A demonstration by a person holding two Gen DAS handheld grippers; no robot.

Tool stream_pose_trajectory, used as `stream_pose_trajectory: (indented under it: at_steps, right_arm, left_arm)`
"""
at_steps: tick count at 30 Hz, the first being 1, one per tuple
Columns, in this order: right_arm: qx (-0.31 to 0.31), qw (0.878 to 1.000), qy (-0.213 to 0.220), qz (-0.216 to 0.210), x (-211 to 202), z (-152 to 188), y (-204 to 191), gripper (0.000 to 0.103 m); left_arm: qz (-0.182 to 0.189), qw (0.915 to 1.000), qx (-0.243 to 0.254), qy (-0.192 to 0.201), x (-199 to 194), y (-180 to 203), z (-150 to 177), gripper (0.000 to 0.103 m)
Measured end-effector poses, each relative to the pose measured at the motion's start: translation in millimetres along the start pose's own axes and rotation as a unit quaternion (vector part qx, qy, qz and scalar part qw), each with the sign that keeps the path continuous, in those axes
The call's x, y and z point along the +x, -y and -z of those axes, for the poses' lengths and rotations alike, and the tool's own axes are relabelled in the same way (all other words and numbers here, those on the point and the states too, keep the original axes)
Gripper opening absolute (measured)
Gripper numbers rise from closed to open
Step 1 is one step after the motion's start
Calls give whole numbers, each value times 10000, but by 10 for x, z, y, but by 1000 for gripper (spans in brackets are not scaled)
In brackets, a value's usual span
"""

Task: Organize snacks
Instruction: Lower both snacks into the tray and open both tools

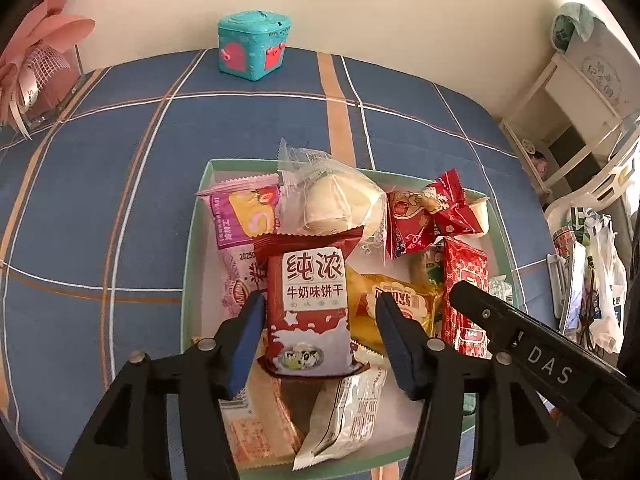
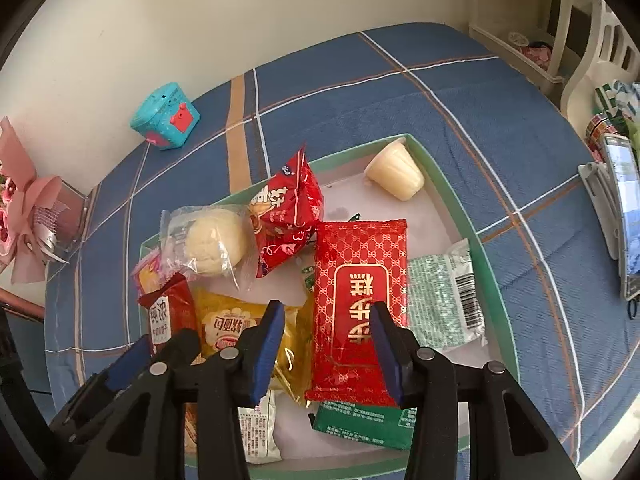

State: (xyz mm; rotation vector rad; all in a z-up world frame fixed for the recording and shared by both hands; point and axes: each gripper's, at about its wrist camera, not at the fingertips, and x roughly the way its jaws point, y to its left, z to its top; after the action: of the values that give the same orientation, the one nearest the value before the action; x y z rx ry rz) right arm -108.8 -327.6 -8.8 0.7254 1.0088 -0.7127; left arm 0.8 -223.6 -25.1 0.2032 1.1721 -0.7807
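Left gripper point(image 1: 320, 316) hangs unclenched around the brown milk-biscuit pack point(image 1: 310, 312), pads not touching it. Right gripper point(image 2: 328, 344) straddles the red cake pack point(image 2: 358, 304); can't tell if it's pinching. Both packs sit mid-tray point(image 1: 192, 264), near its front edge. Looks like mid-sorting; next move needs the left clear. One jelly cup point(image 2: 396, 174) in the far corner, one bun point(image 1: 340, 204).

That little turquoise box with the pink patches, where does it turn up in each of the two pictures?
Left wrist view: the turquoise box stands at top centre, on the far edge of the blue plaid cloth by the wall.
Right wrist view: the turquoise box sits upper left, tilted in the picture, again by the wall.
Shared landmark: the green-rimmed tray of snacks, nearer the camera than the box.
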Motion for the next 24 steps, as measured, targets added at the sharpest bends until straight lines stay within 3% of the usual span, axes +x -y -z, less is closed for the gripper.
stream_pose_trajectory:
  at_steps: [7, 17, 24]
  right_arm:
    - [-160, 9999, 11, 58, -97, 74, -61, 52]
    - [-586, 9981, 33, 169, -151, 231, -340, 52]
    - [-789, 9968, 6, 152, -149, 275, -544, 52]
  left_arm:
    - [-85, 9999, -76, 69, -198, -93, 6, 65]
    - [-1119, 9922, -413, 366, -440, -599, 60, 75]
    - [-1423, 9862, -760, 361, -501, -964, 60, 76]
